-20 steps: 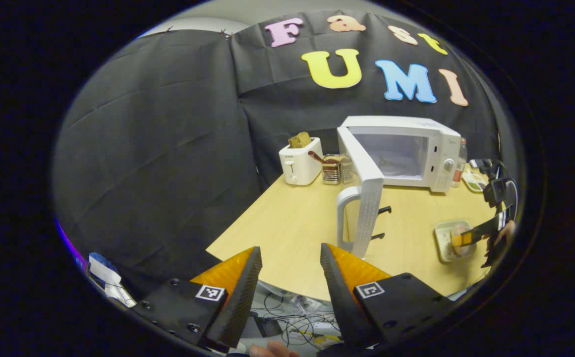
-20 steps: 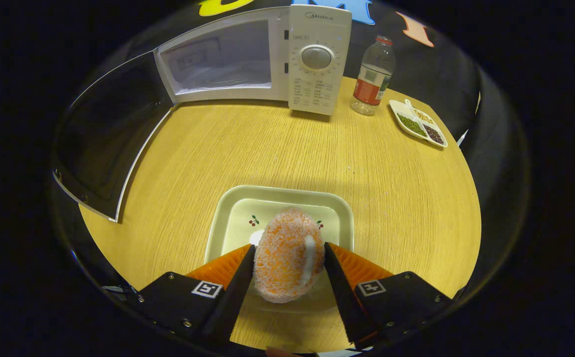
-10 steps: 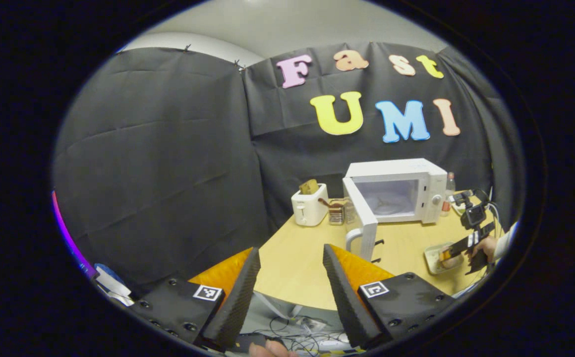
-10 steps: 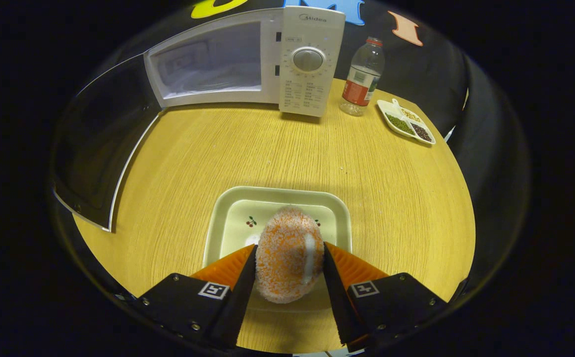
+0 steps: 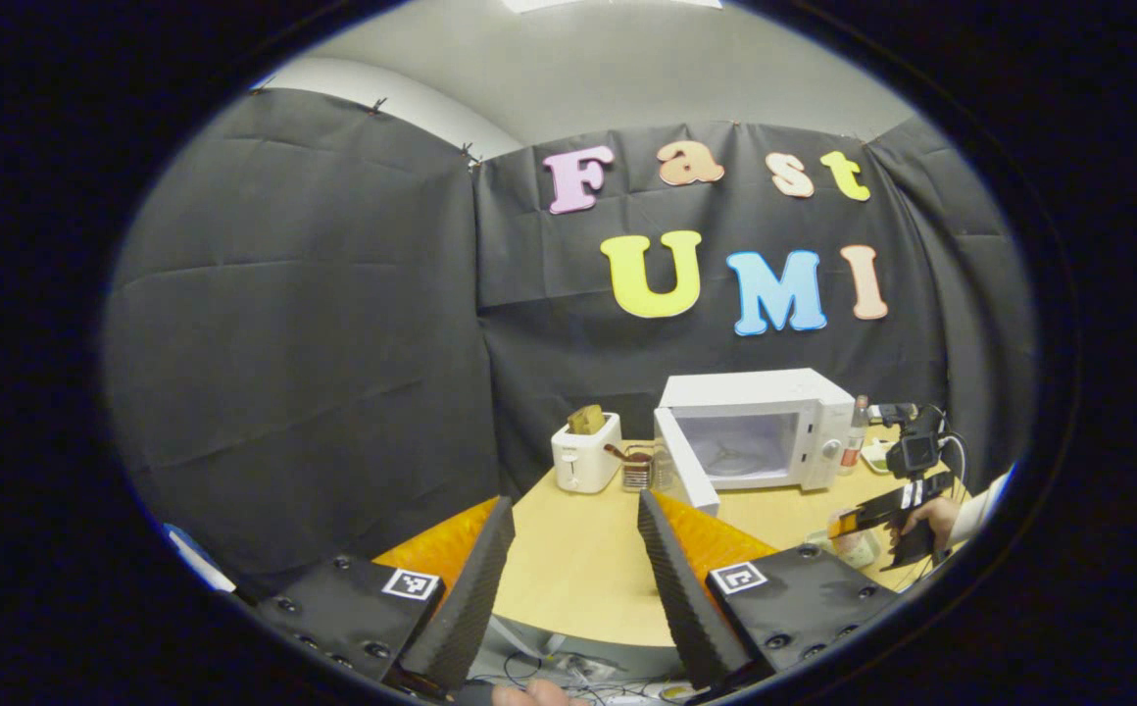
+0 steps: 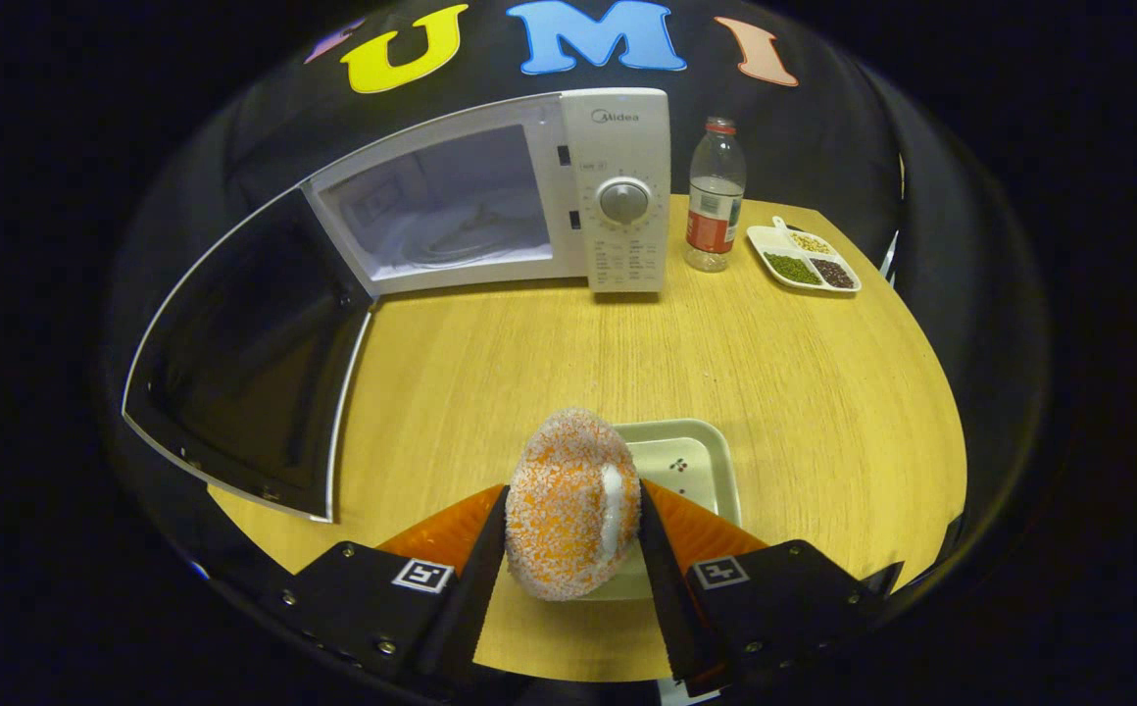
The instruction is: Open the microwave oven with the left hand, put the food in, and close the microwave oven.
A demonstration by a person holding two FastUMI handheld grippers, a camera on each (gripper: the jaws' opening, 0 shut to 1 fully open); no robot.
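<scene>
Food (image 6: 571, 505) sits clamped between our right gripper (image 6: 568, 549) fingers, lifted above its tray (image 6: 696, 461); the microwave (image 6: 490, 206) cavity lies straight ahead, slightly left, door (image 6: 245, 363) swung wide. Our left gripper (image 5: 568, 579) hangs empty, fingers apart, well back from the wooden table (image 6: 774, 363).

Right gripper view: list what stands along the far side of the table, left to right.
Open microwave door → microwave oven → bottle → divided dish of beans.
</scene>
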